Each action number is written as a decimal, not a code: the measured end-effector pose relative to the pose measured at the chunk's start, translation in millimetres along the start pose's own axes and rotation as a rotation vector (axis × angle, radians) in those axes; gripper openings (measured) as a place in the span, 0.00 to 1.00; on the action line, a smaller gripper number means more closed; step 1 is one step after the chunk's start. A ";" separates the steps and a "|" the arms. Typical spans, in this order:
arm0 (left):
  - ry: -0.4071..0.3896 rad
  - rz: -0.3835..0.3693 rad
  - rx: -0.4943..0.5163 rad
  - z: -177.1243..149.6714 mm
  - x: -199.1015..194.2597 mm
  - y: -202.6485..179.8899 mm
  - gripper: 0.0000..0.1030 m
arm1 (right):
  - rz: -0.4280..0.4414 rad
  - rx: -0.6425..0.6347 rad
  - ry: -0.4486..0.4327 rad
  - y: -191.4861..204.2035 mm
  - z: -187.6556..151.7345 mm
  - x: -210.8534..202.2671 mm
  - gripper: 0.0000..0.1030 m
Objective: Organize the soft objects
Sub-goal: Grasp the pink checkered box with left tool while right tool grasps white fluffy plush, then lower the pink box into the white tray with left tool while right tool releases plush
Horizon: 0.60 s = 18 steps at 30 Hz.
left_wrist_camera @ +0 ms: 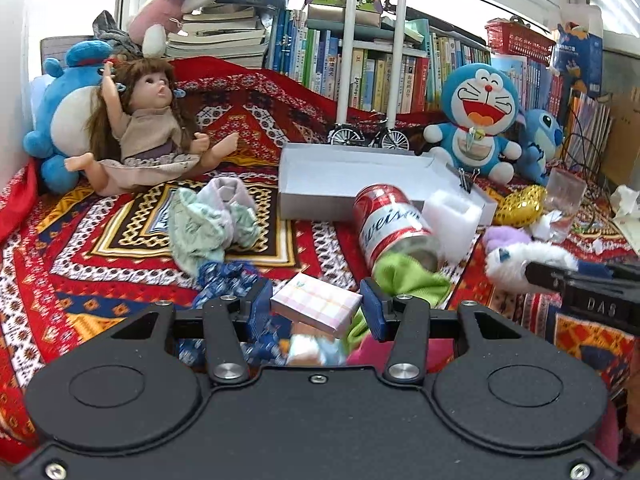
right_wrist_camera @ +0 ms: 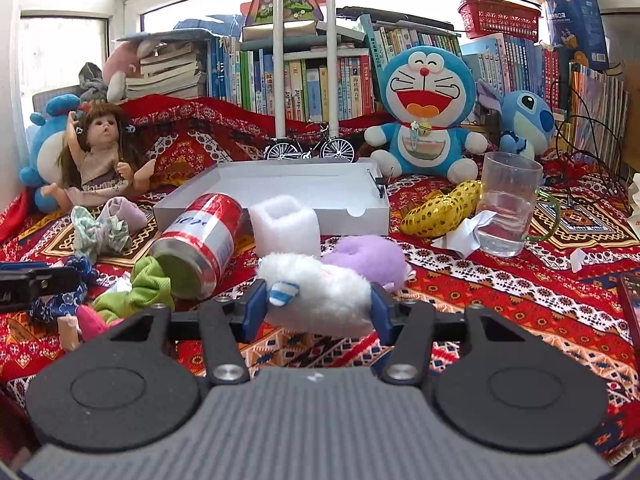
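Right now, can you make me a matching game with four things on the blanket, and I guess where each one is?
Things:
1. white fluffy toy
2. pink checked box
3. red can
4. glass cup

Places:
A. lying on its side, green cloth at its mouth
B. standing upright beside the gold spotted toy
C. between the right gripper's blue pads
D. between the left gripper's blue pads

Pairs: 1-C, 2-D, 3-A, 4-B
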<state>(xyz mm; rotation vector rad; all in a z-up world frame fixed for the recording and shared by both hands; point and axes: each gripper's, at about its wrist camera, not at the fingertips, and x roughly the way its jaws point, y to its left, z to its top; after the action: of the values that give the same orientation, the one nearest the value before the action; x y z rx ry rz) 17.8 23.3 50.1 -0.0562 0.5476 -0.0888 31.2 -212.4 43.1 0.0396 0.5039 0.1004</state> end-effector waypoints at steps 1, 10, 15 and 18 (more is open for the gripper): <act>0.003 -0.003 0.001 3.1 2.6 -1.4 0.44 | 0.000 0.003 0.003 -0.8 0.8 0.7 0.55; 0.016 -0.028 0.015 16.1 18.9 -16.7 0.44 | -0.001 0.021 0.021 -3.6 4.4 5.2 0.55; 0.032 -0.038 0.024 15.5 25.1 -23.0 0.44 | -0.002 0.018 0.026 -4.2 7.2 6.5 0.55; 0.035 -0.038 0.028 17.6 27.5 -26.4 0.44 | 0.000 0.026 0.030 -6.1 9.4 7.8 0.55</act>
<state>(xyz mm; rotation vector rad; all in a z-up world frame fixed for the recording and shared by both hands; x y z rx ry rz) 48.5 -5.2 53.0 -0.0373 0.5801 -0.1346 43.1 -217.7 47.2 0.0639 0.5347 0.0947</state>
